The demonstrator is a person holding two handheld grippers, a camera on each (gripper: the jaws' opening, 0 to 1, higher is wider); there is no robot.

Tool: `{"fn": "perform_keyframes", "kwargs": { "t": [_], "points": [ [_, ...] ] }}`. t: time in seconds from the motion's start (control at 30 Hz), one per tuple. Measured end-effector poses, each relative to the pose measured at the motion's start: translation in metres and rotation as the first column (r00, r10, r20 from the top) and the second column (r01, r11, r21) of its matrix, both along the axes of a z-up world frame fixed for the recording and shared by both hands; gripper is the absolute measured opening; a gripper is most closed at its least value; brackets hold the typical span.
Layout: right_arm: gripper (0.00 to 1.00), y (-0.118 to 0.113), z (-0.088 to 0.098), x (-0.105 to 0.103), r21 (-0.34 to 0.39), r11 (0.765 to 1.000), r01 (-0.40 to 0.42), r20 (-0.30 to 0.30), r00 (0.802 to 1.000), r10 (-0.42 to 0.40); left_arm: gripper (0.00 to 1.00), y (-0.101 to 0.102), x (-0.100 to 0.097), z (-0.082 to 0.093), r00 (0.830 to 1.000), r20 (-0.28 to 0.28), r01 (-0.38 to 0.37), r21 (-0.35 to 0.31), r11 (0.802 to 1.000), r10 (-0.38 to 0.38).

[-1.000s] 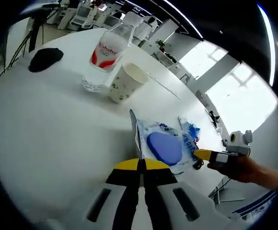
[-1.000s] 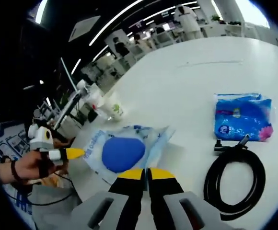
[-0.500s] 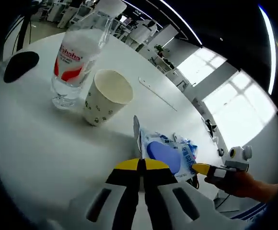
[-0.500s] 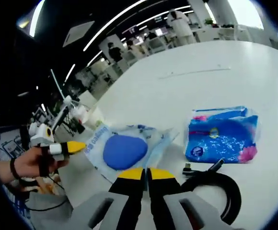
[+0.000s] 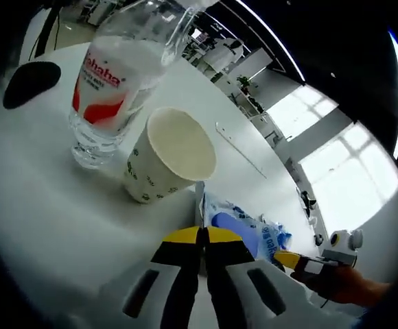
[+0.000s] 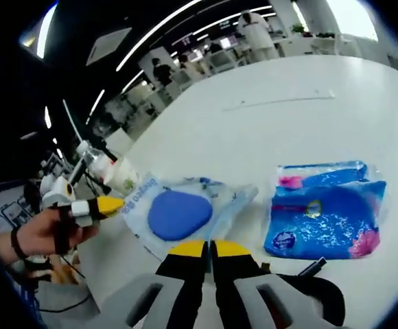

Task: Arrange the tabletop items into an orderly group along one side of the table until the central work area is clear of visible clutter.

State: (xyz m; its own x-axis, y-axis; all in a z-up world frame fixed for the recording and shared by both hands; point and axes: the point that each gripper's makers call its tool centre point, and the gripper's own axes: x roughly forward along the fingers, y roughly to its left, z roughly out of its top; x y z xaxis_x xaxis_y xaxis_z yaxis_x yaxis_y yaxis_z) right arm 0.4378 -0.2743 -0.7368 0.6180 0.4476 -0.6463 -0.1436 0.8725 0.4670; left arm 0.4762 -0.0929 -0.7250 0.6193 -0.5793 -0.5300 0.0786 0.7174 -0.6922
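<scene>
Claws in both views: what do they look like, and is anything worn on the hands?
Left claw and right claw: yellow tips, black inner faces, pale grey bodies with dark slots. The hand has a dark wristband.

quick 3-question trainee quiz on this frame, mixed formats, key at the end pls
1. True or false: the paper cup lies on its side.
2. What stands right beside the cup? A) water bottle B) kettle C) stapler
3. Fill in: in the right gripper view, the pouch with the blue oval lies next to a blue ____.

Key: 1 false, it stands upright; 2 A; 3 packet.
</scene>
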Motion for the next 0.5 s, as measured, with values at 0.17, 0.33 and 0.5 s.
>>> {"fn": "perform_keyframes", "kwargs": {
  "t": [0.17, 0.33, 0.5],
  "points": [
    [0.0, 0.0, -0.007, 0.007, -0.008, 1.0, 0.018, -0.018, 1.0, -0.018, 0.0, 0.006, 0.003, -0.011, 0.998, -0.035, -0.052, -0.008, 0.999, 0.052],
    [0.0, -0.004, -0.009, 0.018, -0.02, 0.999, 0.035, -0.014, 0.999, -0.036, 0.0, 0.004, 0.003, -0.015, 0.995, -0.053, -0.081, -0.022, 0.996, 0.08],
    [0.0, -0.007, -0.009, 0.024, -0.024, 0.999, 0.043, -0.015, 0.999, -0.043, 0.0, 0.006, 0.007, -0.019, 0.994, -0.06, -0.089, -0.02, 0.996, 0.087]
  ]
}}
